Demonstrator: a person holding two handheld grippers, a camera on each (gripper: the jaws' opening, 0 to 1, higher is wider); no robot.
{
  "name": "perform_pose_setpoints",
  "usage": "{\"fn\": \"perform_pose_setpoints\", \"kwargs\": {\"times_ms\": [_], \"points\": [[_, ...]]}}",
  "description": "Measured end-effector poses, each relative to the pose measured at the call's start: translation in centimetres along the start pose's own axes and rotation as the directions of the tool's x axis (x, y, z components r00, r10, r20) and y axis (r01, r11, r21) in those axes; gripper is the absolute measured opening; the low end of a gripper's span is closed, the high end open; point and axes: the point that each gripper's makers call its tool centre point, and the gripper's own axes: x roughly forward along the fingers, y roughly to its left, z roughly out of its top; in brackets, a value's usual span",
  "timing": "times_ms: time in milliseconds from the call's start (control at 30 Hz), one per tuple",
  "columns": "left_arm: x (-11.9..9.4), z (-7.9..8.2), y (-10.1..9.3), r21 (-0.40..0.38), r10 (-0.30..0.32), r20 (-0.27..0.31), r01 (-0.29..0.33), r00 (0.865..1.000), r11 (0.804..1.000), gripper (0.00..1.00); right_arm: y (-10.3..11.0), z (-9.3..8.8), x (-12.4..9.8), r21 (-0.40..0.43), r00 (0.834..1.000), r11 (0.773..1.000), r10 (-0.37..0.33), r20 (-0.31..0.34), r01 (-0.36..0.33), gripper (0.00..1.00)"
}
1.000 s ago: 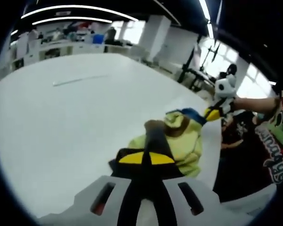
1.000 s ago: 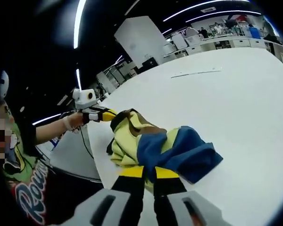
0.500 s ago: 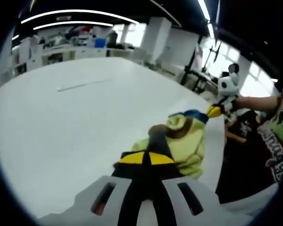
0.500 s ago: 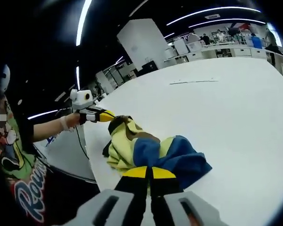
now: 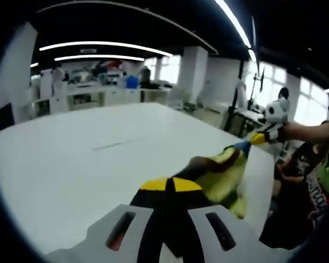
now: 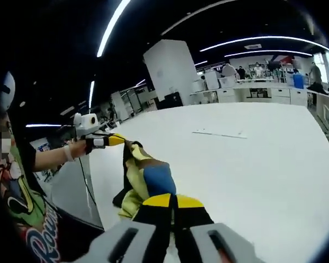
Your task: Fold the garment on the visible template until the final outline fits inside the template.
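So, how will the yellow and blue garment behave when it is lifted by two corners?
Probably floppy: the garment sags between the left hand-held gripper and right hand-held gripper. Likely light, since two small pinches seem to carry it above the table.

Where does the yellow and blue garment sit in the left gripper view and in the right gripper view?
Left gripper view: the garment hangs right of centre, stretched between both grippers.
Right gripper view: it hangs left of centre, above this view's own jaws.
Shared landmark: the thin strip lying on the white table.
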Motion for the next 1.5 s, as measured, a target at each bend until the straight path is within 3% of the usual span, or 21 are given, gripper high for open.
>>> {"fn": "perform_pose_setpoints", "kwargs": {"times_ms": [200,433,633,700,833,900,967,1033,1067,1133,1200,1267,1400,1467,1500], "points": [[-0.6,4.5,0.4,0.047,0.034,0.098,-0.039,0.995,0.998,0.00,0.6,4.9,-0.9,-0.077,0.996,0.997,-0.013,0.086,0.020,0.00],[-1.6,9.7,0.7,0.052,0.067,0.219,-0.080,0.974,0.995,0.00,1.8,10.0,-2.4,-0.135,0.981,0.991,0.000,0.195,0.026,0.00],[-2.7,12.7,0.0,0.071,0.053,0.287,-0.076,0.956,0.995,0.00,2.3,13.3,-3.8,-0.166,0.962,0.985,0.007,0.274,0.040,0.00],[-3.0,14.1,0.0,0.051,0.042,0.337,-0.063,0.941,0.997,0.00,2.7,14.8,-4.3,-0.162,0.947,0.986,0.021,0.320,0.033,0.00],[-2.5,15.0,1.4,0.051,0.054,0.360,-0.077,0.931,0.996,0.00,2.2,16.2,-3.7,-0.113,0.936,0.994,0.045,0.350,-0.006,0.00],[-1.3,14.5,2.7,0.027,0.061,0.349,-0.075,0.935,0.997,0.00,1.5,16.0,-2.6,-0.058,0.938,0.997,0.070,0.338,-0.054,0.00],[-0.2,13.8,3.4,-0.044,0.055,0.345,-0.042,0.937,0.998,0.00,-0.6,15.6,-1.4,-0.053,0.949,0.998,0.041,0.313,-0.026,0.00],[1.5,11.9,4.9,-0.080,0.085,0.298,-0.063,0.951,0.995,0.00,-2.3,14.5,0.3,-0.024,0.964,1.000,0.022,0.266,-0.016,0.00],[2.5,11.3,5.8,-0.064,0.097,0.299,-0.081,0.949,0.995,0.00,-2.8,14.1,1.0,-0.021,0.967,1.000,0.025,0.252,-0.020,0.00],[4.4,9.1,6.9,-0.114,0.111,0.225,-0.087,0.968,0.990,0.00,-4.9,12.8,3.0,0.010,0.980,1.000,0.000,0.199,-0.002,0.00],[6.3,7.3,8.3,-0.100,0.121,0.184,-0.104,0.975,0.990,0.00,-6.9,11.6,5.0,0.030,0.987,0.999,-0.017,0.157,0.012,0.00],[7.9,5.2,9.2,-0.143,0.122,0.119,-0.105,0.985,0.984,0.00,-9.2,9.9,7.1,0.067,0.995,0.997,-0.044,0.094,0.038,0.00],[11.1,2.3,10.7,-0.154,0.109,0.055,-0.099,0.993,0.983,0.00,-13.1,7.1,11.2,0.167,0.997,0.983,-0.077,0.019,0.073,0.00],[12.2,1.3,11.2,-0.157,0.112,0.028,-0.106,0.993,0.982,0.00,-13.9,6.8,12.5,0.230,0.997,0.971,-0.065,0.027,0.057,0.00],[12.9,0.9,11.6,-0.159,0.116,0.025,-0.110,0.993,0.981,0.00,-14.6,6.8,13.1,0.306,0.996,0.950,-0.076,0.046,0.058,0.00]]}}
